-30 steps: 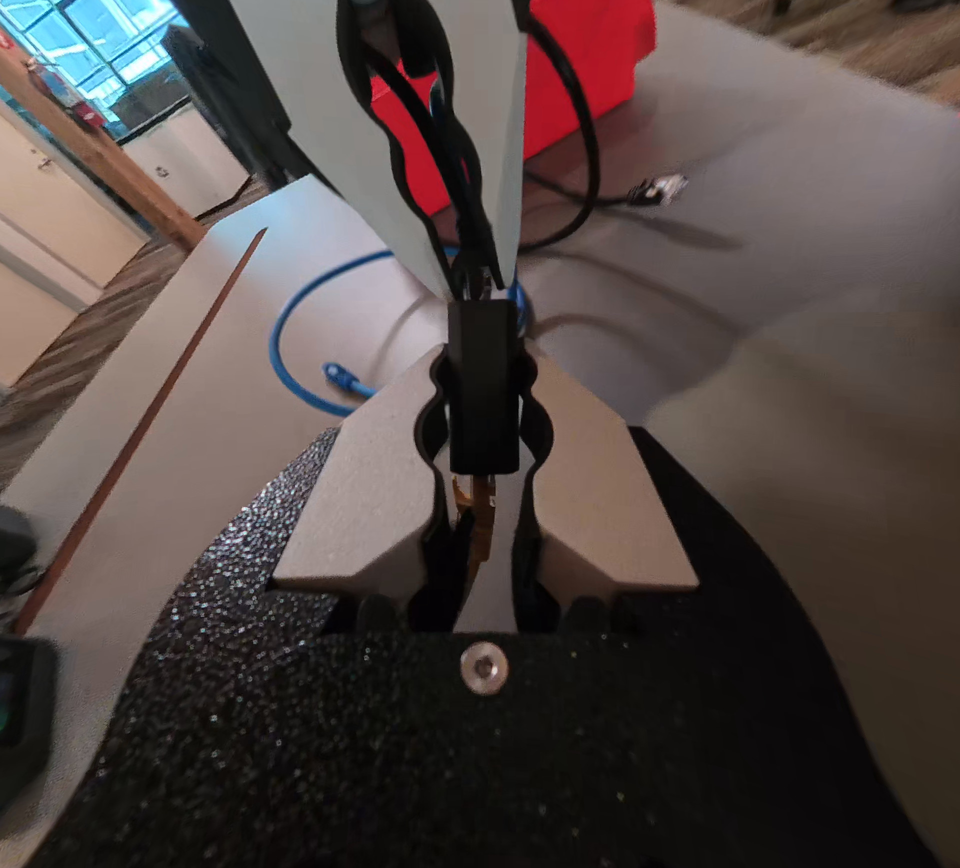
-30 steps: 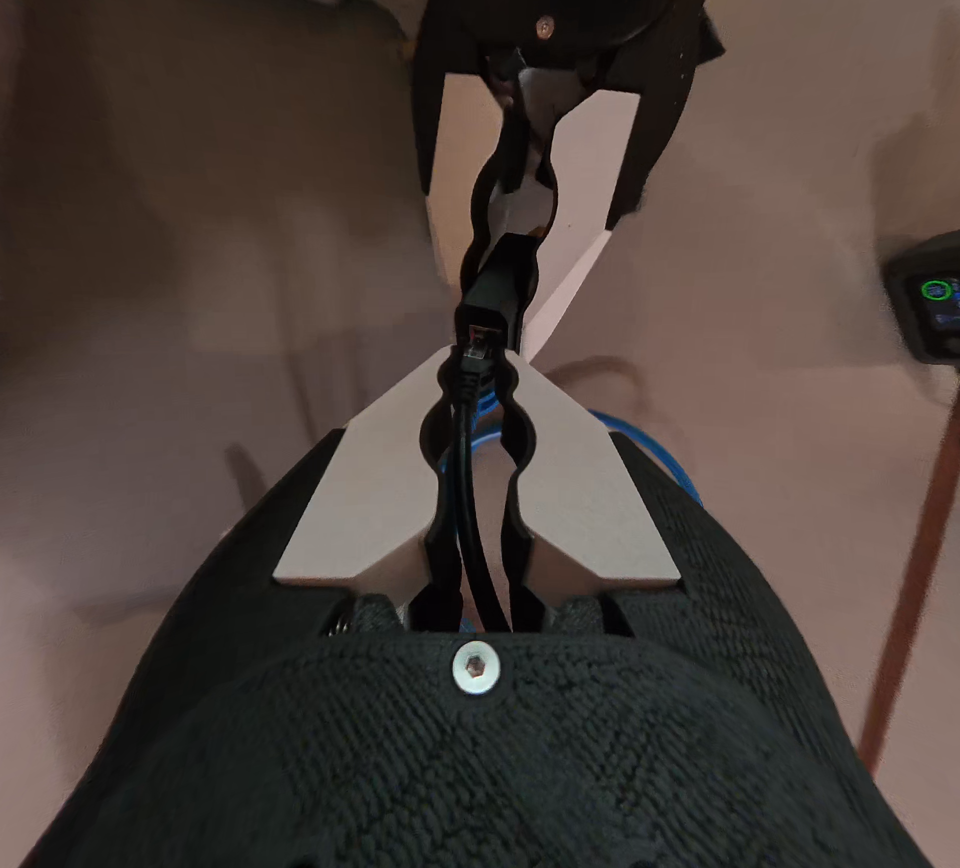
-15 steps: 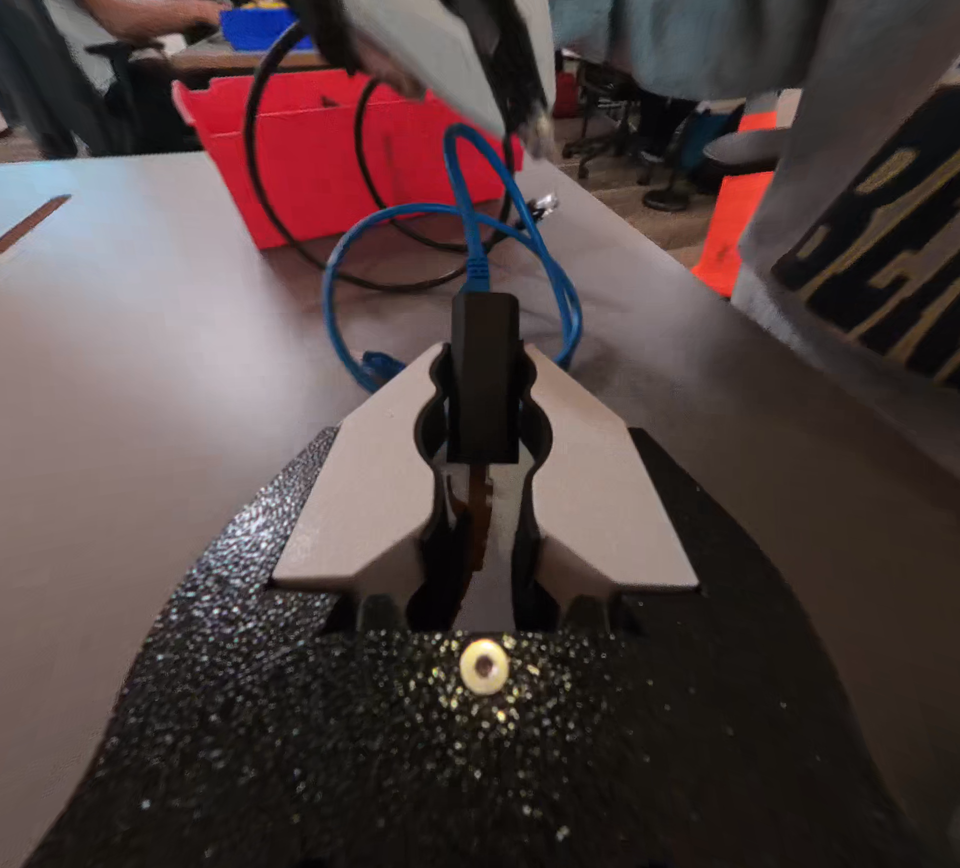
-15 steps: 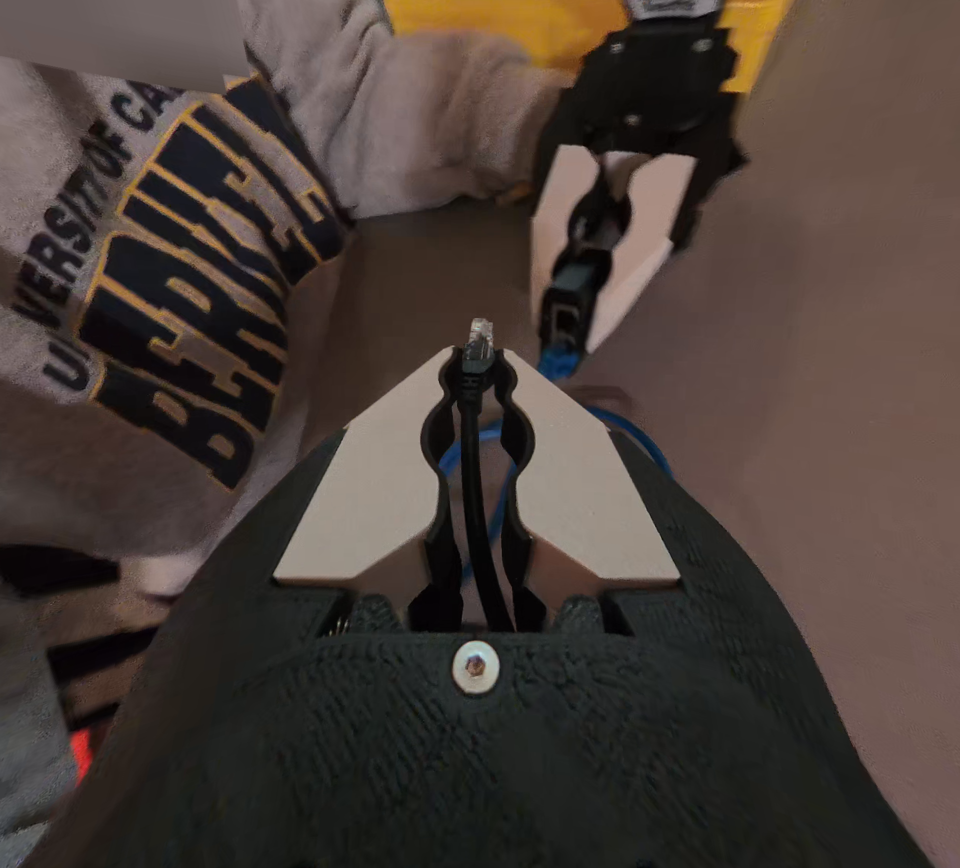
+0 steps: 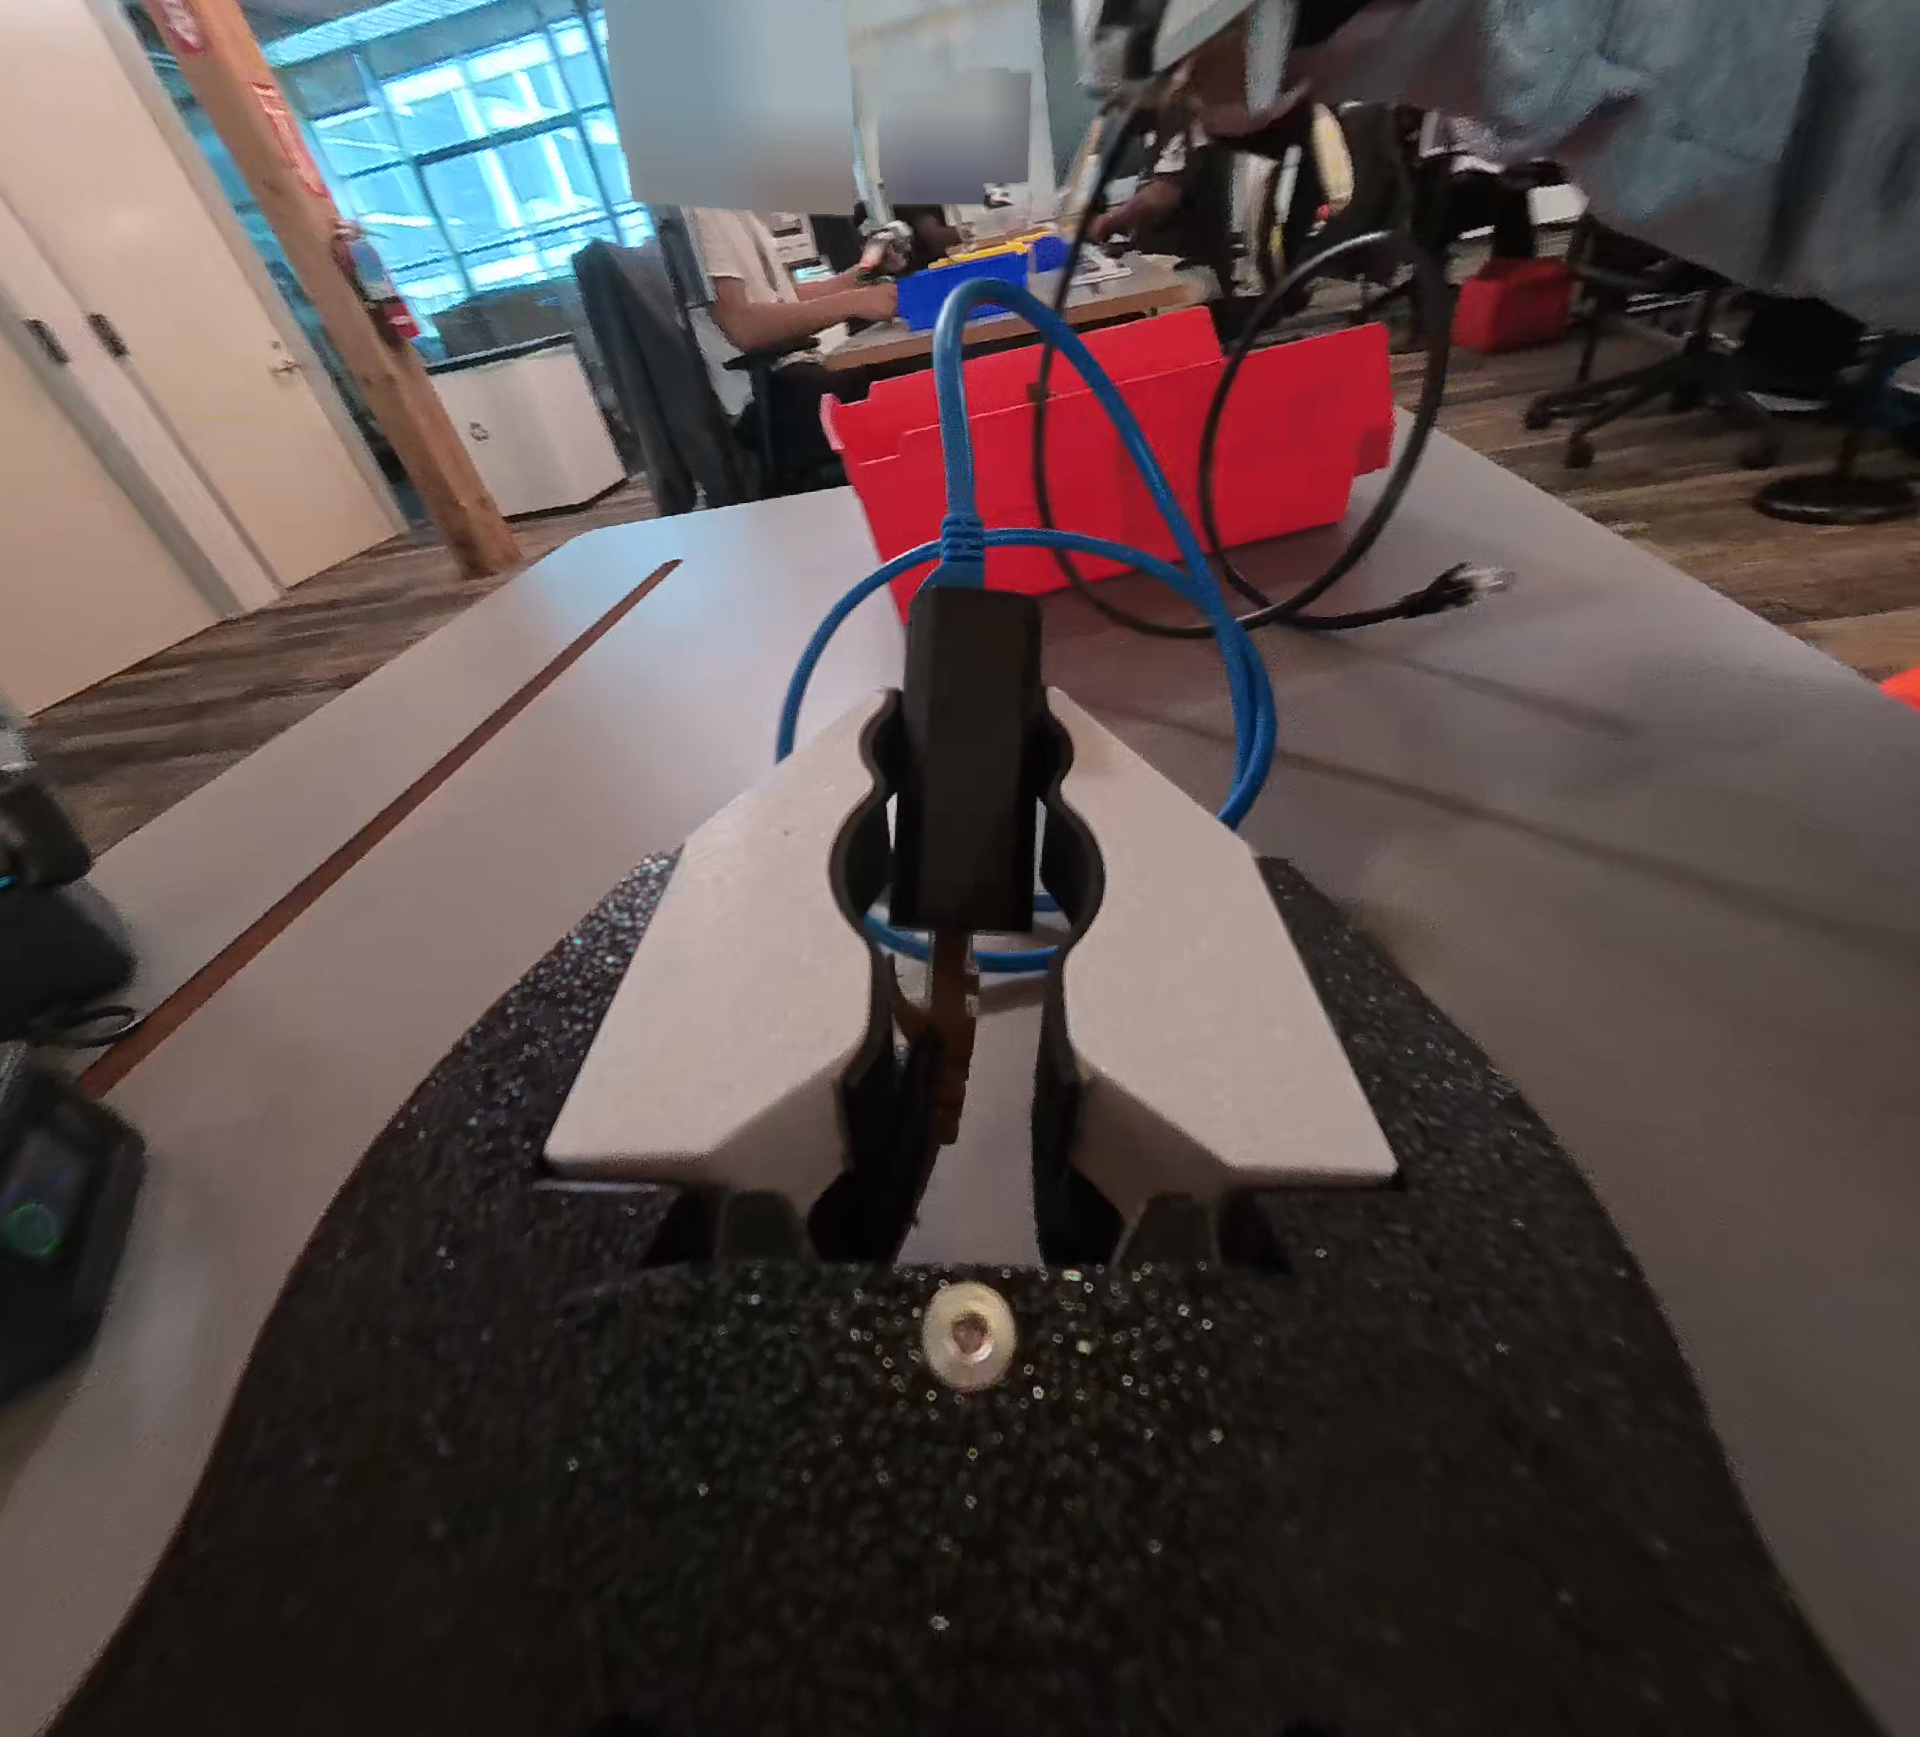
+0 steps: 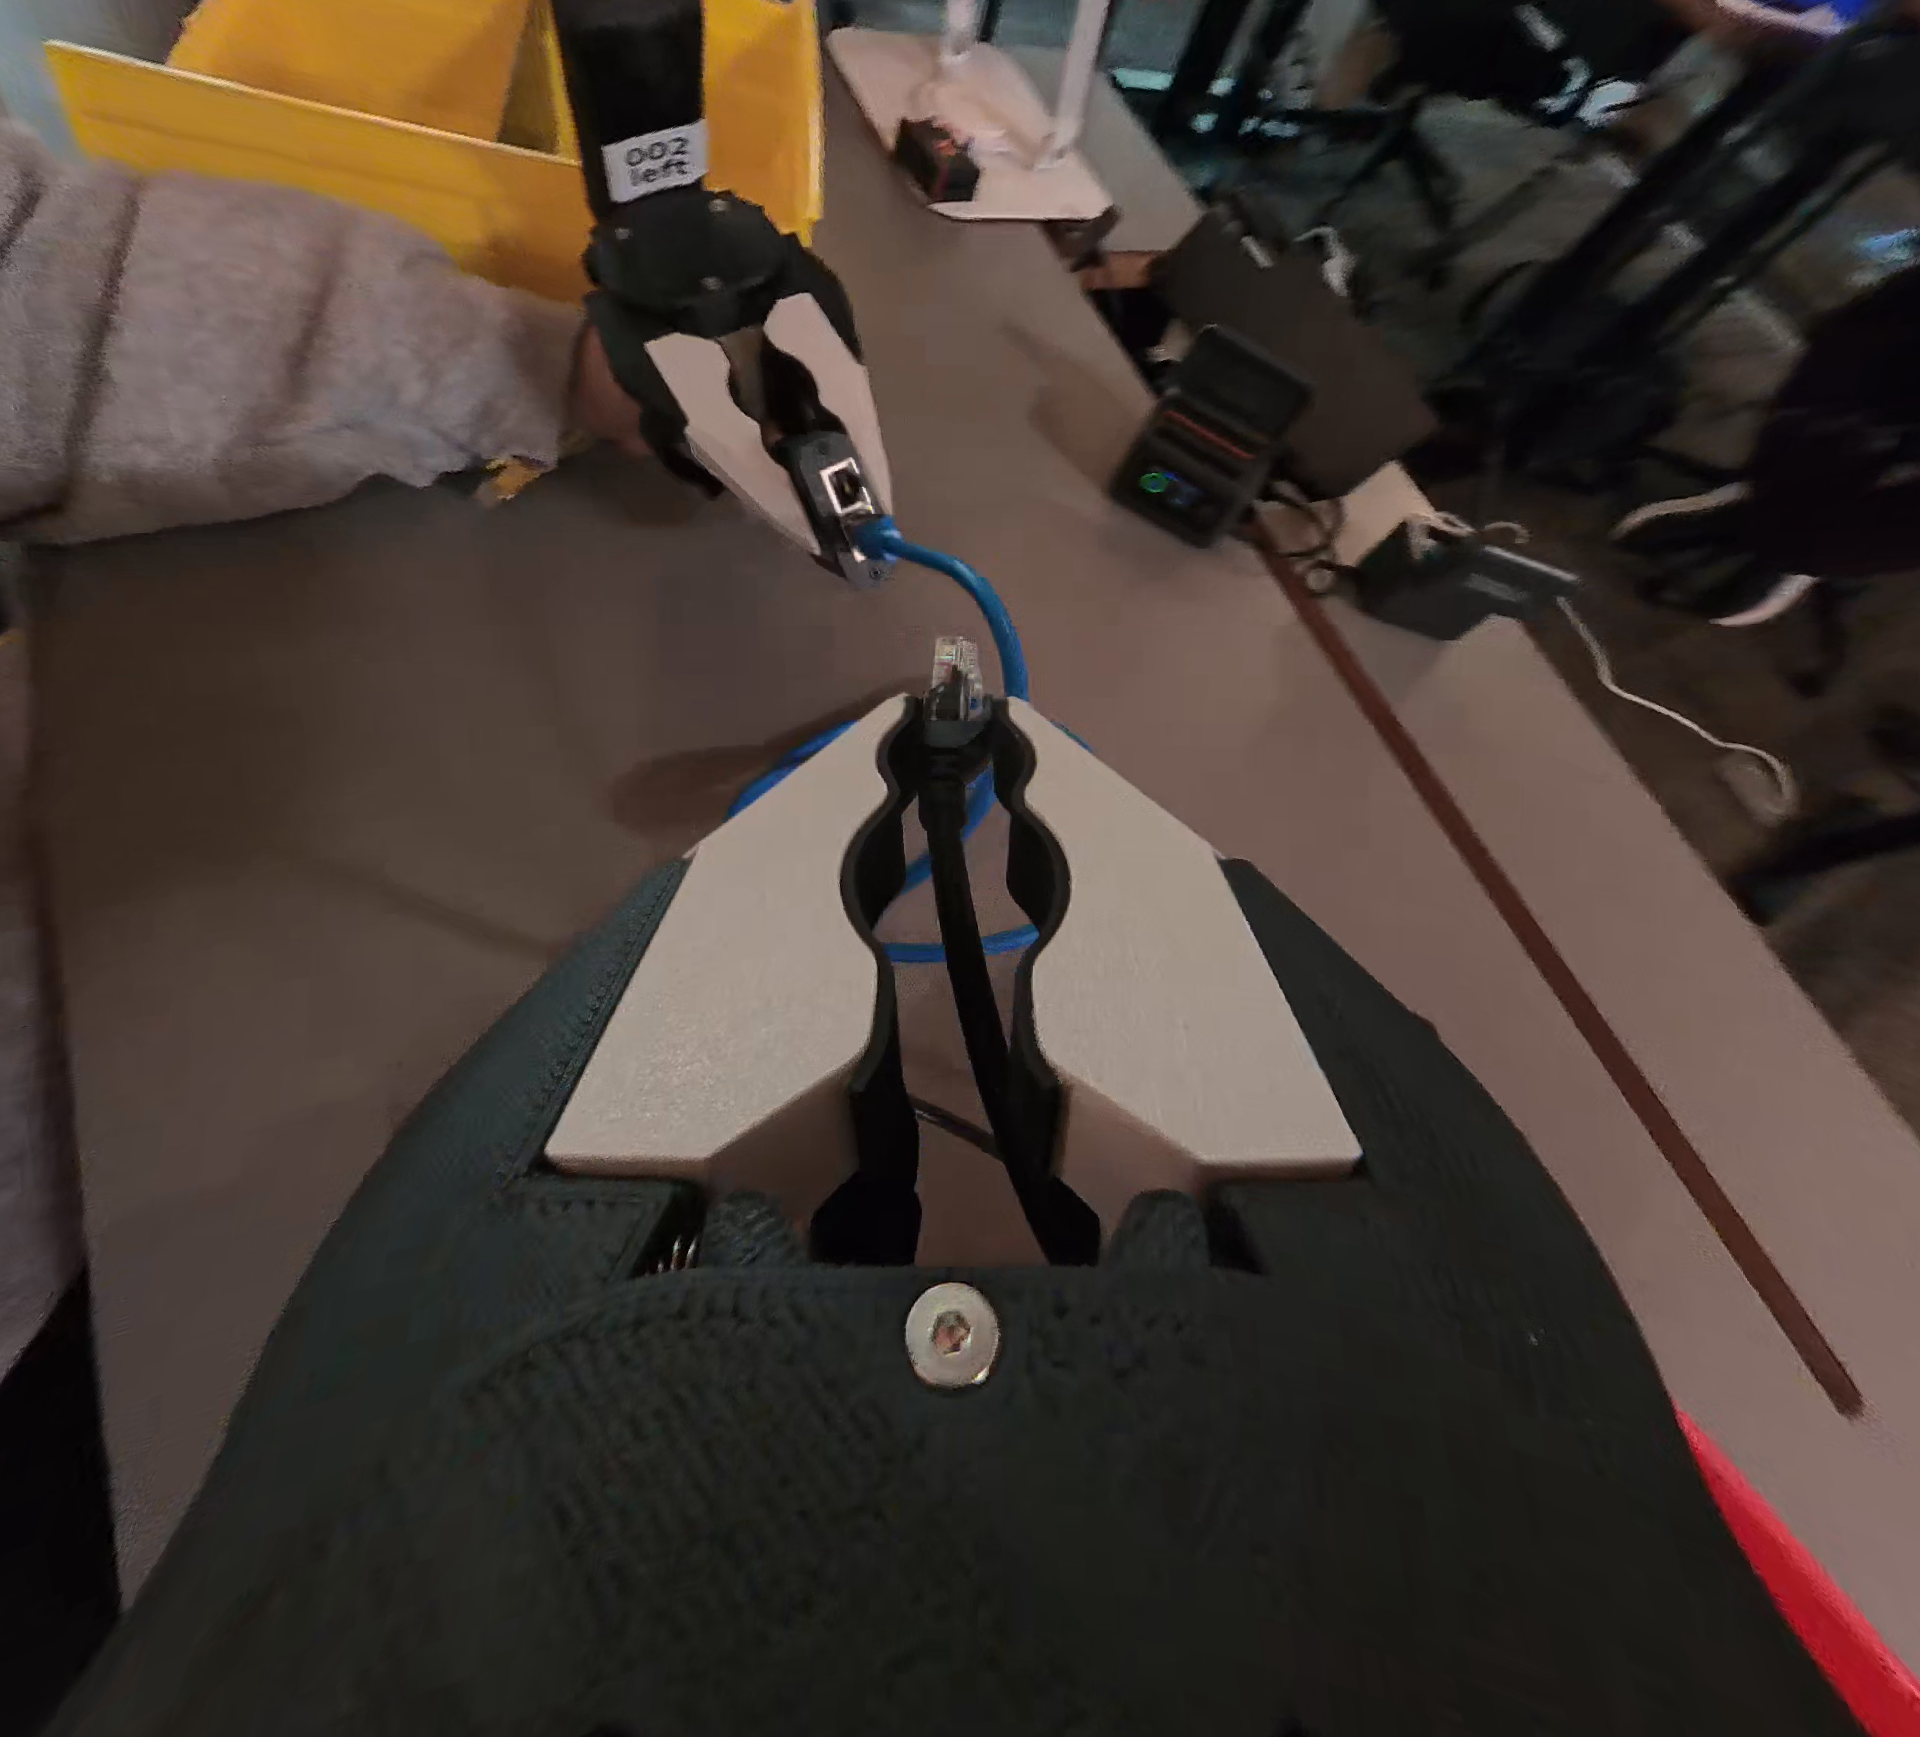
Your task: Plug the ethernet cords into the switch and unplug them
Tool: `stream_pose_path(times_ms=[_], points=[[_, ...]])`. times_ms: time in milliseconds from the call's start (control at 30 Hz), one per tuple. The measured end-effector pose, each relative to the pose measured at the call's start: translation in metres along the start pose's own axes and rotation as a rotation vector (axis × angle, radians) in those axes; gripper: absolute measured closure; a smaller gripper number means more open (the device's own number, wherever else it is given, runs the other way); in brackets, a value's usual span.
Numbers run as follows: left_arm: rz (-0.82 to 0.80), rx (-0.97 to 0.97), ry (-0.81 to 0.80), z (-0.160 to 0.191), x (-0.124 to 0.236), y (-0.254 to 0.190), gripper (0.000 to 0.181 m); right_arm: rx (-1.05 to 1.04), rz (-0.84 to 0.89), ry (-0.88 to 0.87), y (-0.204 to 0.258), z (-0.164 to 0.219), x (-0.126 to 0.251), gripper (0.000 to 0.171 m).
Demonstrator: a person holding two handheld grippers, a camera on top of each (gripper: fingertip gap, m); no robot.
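Note:
My left gripper (image 5: 971,716) is shut on a small black switch (image 5: 971,783), held above the grey table (image 5: 520,752). A blue ethernet cord (image 5: 1236,679) is plugged into the switch's far end and loops down to the table. In the right wrist view the switch (image 6: 836,492) shows one empty port above the blue cord (image 6: 966,586). My right gripper (image 6: 956,711) is shut on the black ethernet cord (image 6: 961,898) just behind its clear plug (image 6: 956,661). The plug is free, a short way from the switch. The black cord's other end (image 5: 1460,588) lies on the table.
A red bin (image 5: 1122,430) stands at the table's far edge, and a yellow bin (image 6: 364,77) behind the left gripper. A black device with a green light (image 6: 1195,461) sits by a brown seam (image 6: 1507,908) in the table. A grey sleeve (image 6: 260,357) reaches in. People sit at desks beyond. My hands' fingertips stand some 15 cm from each other.
One second ago the black plug sat in the switch. The right gripper has pulled it out, and the two grippers have moved apart, the right one higher and farther off.

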State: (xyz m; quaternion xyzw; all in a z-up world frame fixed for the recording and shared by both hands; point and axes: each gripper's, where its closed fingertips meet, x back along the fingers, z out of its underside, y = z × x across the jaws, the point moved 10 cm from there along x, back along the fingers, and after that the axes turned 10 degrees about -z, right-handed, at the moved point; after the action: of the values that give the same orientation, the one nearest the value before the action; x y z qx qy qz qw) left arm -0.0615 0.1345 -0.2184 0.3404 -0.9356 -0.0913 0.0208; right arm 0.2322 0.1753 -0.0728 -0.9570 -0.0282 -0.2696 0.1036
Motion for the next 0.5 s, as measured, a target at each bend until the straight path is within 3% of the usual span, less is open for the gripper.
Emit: stream_pose_path(times_ms=[300, 500], points=[[-0.375, -0.074, 0.072, 0.005, 0.008, 0.019, 0.160, -0.066, 0.351, -0.104, 0.012, 0.024, 0.033, 0.159], [-0.367, -0.088, 0.108, 0.009, 0.004, 0.016, 0.160, 0.011, 0.488, -0.251, 0.015, -0.056, 0.112, 0.159]])
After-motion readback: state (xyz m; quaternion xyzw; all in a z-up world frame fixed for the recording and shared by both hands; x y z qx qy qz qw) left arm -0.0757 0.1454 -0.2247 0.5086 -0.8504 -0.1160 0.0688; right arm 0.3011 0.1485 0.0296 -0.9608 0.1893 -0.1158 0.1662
